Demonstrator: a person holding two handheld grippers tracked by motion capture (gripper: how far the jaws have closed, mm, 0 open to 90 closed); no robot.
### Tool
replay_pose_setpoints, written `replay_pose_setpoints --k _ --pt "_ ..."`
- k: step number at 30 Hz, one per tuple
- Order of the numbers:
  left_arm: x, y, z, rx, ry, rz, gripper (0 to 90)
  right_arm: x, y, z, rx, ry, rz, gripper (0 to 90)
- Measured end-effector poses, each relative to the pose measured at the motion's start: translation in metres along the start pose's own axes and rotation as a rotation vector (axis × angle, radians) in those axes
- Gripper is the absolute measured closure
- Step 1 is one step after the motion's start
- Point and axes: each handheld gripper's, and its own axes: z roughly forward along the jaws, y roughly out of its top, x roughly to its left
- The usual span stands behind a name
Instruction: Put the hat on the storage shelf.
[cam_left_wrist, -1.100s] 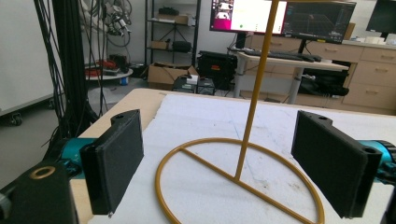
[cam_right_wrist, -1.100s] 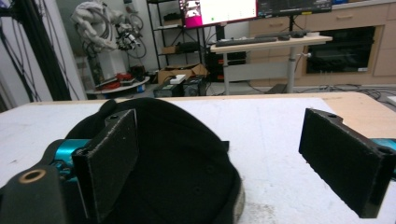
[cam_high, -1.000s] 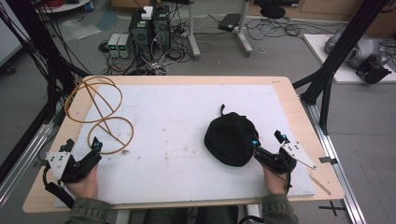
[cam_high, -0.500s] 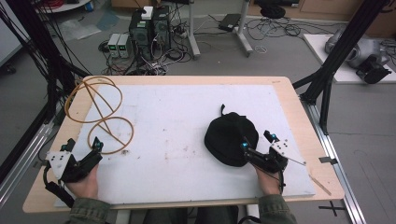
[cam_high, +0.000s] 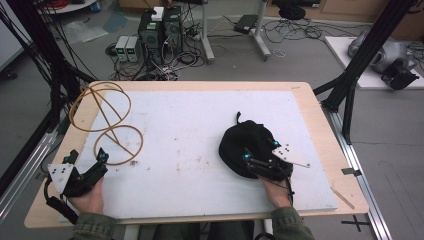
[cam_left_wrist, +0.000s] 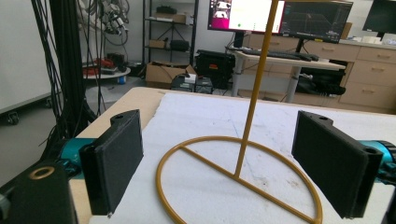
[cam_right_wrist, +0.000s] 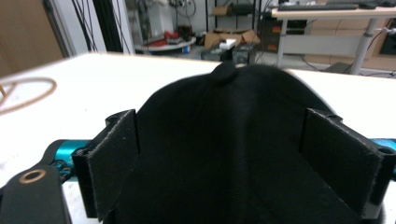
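**Right gripper at the cap, left by the wire stand**

High view: the left gripper (cam_high: 86, 169) sits at the table's (cam_high: 210, 85) near left corner, jaws spread wide and empty, its tips just short of the base ring of the gold wire stand (cam_high: 107, 125). The right gripper (cam_high: 260, 159) lies against the near edge of the black cap (cam_high: 245, 142), which rests right of centre on the white mat (cam_high: 190, 145). From here its jaws merge with the dark cloth, so their spread cannot be read. A second ago this gripper sat off the cap's right side; it has since swung in over the near edge. The left gripper has not moved.

Left gripper view: both pads (cam_left_wrist: 116, 161) stand far apart, touching nothing. The stand's ring (cam_left_wrist: 233, 172) lies on the mat between and ahead of them, its upright rod rising out of frame, a detail the high view blurs.

Right gripper view: the pads (cam_right_wrist: 114, 158) are wide apart on either side of the cap (cam_right_wrist: 233, 149), which bulges up between them, its top button visible. Whether the pads touch the cloth cannot be told.
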Motion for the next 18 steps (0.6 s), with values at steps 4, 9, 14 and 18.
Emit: replay_pose_setpoints --k 4,9,14,18 --pt "-0.001 0.0 0.0 -0.001 -0.002 0.003 16.8 0.009 -0.003 0.008 0.052 0.005 -0.057 11.5" --pt "-0.001 0.0 0.001 0.001 -0.009 0.0 16.8 0.013 -0.004 0.011 0.079 0.011 -0.081 11.5" --pt "-0.001 0.0 0.001 0.0 -0.009 0.001 16.8 0.013 -0.005 0.013 0.099 -0.022 -0.068 11.6" --pt "-0.001 0.0 0.001 0.002 -0.01 -0.002 16.8 0.01 -0.005 0.013 0.114 -0.045 -0.046 11.9"
